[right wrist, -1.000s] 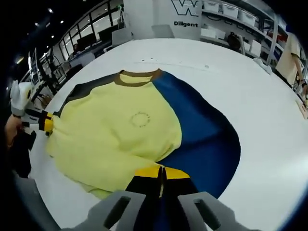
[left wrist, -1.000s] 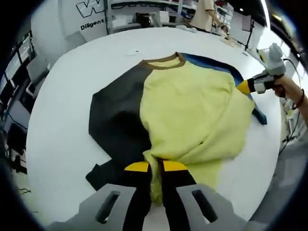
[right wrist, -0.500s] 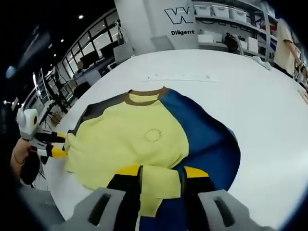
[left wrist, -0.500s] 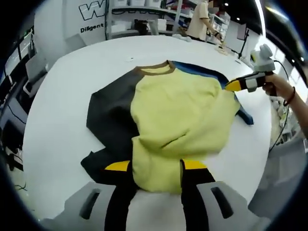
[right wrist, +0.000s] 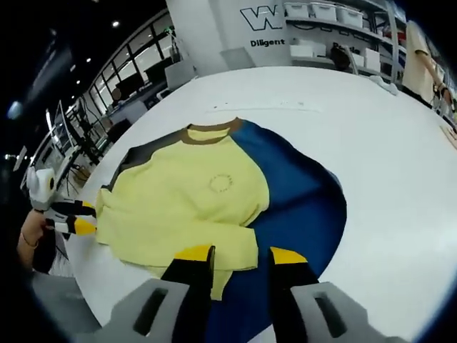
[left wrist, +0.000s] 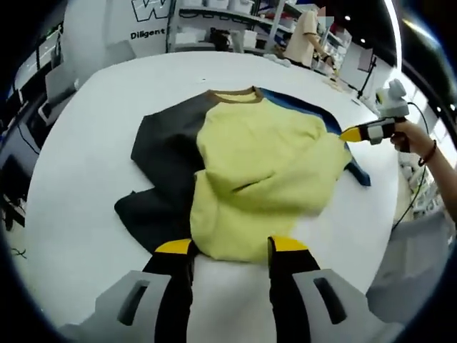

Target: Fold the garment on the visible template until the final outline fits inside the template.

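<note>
A sweater with a yellow front (left wrist: 257, 164), a brown collar (left wrist: 232, 96), a black side (left wrist: 164, 157) and a blue side (left wrist: 357, 171) lies flat on the white table (left wrist: 86, 143). Its yellow lower part is folded up over the body. My left gripper (left wrist: 231, 246) stands open at the near yellow edge, holding nothing. The right gripper (left wrist: 357, 133), in a hand, sits at the garment's far right side. In the right gripper view, my right gripper (right wrist: 240, 255) is open just short of the yellow fold (right wrist: 193, 200), beside the blue part (right wrist: 300, 207). The left gripper (right wrist: 80, 217) shows at the left.
The round table's edge (right wrist: 400, 286) runs close on the right. Shelves with boxes (right wrist: 335, 14) and a wall with lettering (left wrist: 153, 32) stand behind the table. A person (left wrist: 303, 32) stands at the far side. Bare table surface (right wrist: 385, 143) surrounds the garment.
A second ago both grippers were shut on the yellow hem. They have opened, let it go, and drawn back a little. The fold now lies flat on the garment.
</note>
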The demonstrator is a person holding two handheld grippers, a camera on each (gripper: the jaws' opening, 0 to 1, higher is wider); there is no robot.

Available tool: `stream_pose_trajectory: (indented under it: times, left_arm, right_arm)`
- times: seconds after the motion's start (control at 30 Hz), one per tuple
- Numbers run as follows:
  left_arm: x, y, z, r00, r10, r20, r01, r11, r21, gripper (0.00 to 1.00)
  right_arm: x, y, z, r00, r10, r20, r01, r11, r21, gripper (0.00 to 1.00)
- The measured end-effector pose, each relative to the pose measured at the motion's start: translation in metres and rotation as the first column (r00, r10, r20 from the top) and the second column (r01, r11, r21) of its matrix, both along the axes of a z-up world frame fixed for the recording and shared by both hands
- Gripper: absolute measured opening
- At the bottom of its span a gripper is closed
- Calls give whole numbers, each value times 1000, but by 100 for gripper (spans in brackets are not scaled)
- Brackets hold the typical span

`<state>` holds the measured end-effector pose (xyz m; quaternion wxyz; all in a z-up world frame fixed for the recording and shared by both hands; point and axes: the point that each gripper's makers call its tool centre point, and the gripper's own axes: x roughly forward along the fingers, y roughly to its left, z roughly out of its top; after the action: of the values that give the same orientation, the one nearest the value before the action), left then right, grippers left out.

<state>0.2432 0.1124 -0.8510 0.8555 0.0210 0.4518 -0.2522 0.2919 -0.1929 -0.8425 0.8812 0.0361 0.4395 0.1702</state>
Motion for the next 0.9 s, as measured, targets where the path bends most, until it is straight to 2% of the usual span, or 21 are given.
stream_pose_trajectory:
  times: [0.2, 0.37, 0.43, 0.53, 0.67, 0.9]
  left_arm:
    - [0, 0, -7, 1000, 15, -7, -15, 1000, -7, 34]
    - [3, 4, -8, 999, 35, 13, -35, 999, -9, 24]
    - [2, 6, -9, 999, 48, 6, -47, 999, -15, 16]
    - [-1, 5, -11, 999, 47, -10, -47, 999, -20, 0]
    - [-3, 3, -8, 999, 36, -8, -36, 999, -25, 0]
    - [-3, 2, 12, 1000, 25, 10, -24, 999, -49, 0]
  right_arm:
    - [-1, 3, -4, 1000, -7, -6, 7, 1000, 23, 14]
    - [0, 4, -5, 1000, -7, -1, 7, 1000, 20, 6]
    - [0, 3, -5, 1000, -7, 5, 7, 1000, 14, 0]
    - [-1, 2, -3, 1000, -8, 13, 8, 1000, 14, 0]
    - [-3, 3, 1, 1000, -4, 23, 4, 1000, 9, 0]
    - [-16, 1, 24, 999, -18, 47, 17, 1000, 26, 0]
